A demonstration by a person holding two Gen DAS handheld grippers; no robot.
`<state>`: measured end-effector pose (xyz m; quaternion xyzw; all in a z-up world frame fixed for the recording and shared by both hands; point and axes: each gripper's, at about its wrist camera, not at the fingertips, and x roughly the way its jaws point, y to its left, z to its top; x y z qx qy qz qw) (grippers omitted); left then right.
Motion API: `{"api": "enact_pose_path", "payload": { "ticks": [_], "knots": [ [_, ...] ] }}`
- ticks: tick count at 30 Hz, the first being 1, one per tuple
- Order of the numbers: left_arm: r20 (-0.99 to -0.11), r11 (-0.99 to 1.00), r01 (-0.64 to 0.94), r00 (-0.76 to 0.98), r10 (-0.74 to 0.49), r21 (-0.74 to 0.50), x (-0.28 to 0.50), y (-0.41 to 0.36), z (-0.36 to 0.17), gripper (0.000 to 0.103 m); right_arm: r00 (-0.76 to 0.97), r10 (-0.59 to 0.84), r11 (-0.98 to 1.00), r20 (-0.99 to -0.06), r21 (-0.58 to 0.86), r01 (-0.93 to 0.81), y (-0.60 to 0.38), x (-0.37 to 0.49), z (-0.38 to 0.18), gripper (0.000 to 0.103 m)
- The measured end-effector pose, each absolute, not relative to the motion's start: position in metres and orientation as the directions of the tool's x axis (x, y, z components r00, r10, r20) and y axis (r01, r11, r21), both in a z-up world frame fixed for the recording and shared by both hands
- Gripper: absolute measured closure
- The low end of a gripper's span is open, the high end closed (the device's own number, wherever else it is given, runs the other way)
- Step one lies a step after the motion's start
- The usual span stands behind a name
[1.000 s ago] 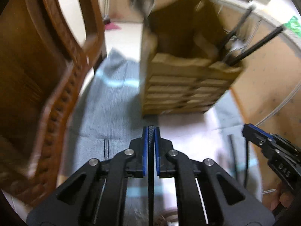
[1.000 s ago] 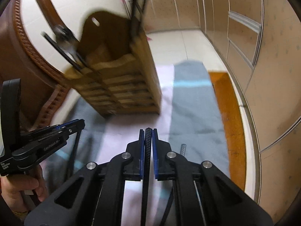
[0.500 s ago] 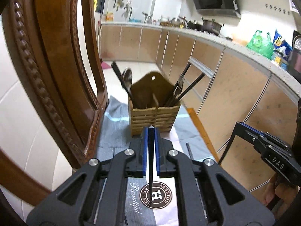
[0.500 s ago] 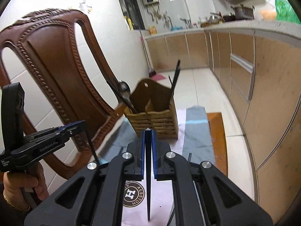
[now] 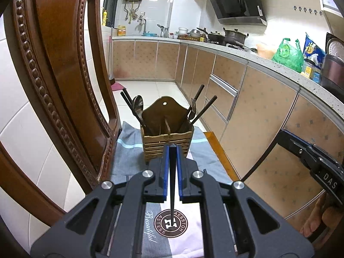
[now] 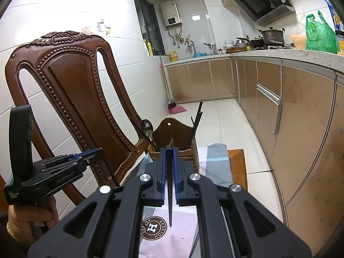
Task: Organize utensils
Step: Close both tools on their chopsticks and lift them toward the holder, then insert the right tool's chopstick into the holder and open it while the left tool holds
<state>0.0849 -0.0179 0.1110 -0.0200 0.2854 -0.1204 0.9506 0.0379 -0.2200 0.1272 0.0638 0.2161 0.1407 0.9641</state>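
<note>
Kitchen, cloth-covered seat | wooden caddy [image 5: 167, 138] sits ahead with spoon, fork, chopsticks | my left gripper [image 5: 171, 150] and right gripper [image 6: 169, 150], fingers clenched on one chopstick [image 5: 172, 185] each | next I guess: drop tips into a slot

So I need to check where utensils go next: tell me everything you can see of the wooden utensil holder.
The wooden utensil holder is a slatted light-wood box with a taller, darker arched back panel that has a small hanging hole. Dividers split it into compartments. It stands upright on the grey and white cloth, beside the carved wooden chair. A spoon and dark chopsticks lean out of its left side, a fork and more dark chopsticks out of its right. Neither hand-held gripper touches it.
</note>
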Motion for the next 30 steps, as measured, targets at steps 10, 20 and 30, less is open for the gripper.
{"api": "enact_pose_path", "payload": {
  "ticks": [10,20,30],
  "knots": [
    [-0.539,0.97,0.222,0.807,-0.242,-0.104,0.083,-0.018,0.113,0.096,0.861,0.291,0.956,-0.416,0.171,-0.24,-0.221,0.036,0.123,0.096],
    [-0.534,0.968,0.219,0.807,-0.25,-0.123,0.086,-0.014,0.115,0.097,0.859,0.297,0.954,-0.417,0.172,-0.247,-0.218,0.041,0.125,0.096],
    [-0.526,0.968,0.204,0.812,-0.252,-0.148,0.09,0.005,0.114,0.096,0.899,0.265,0.964,-0.35,0.119,-0.237,-0.198,0.089,0.185,0.096]
  ]
}}
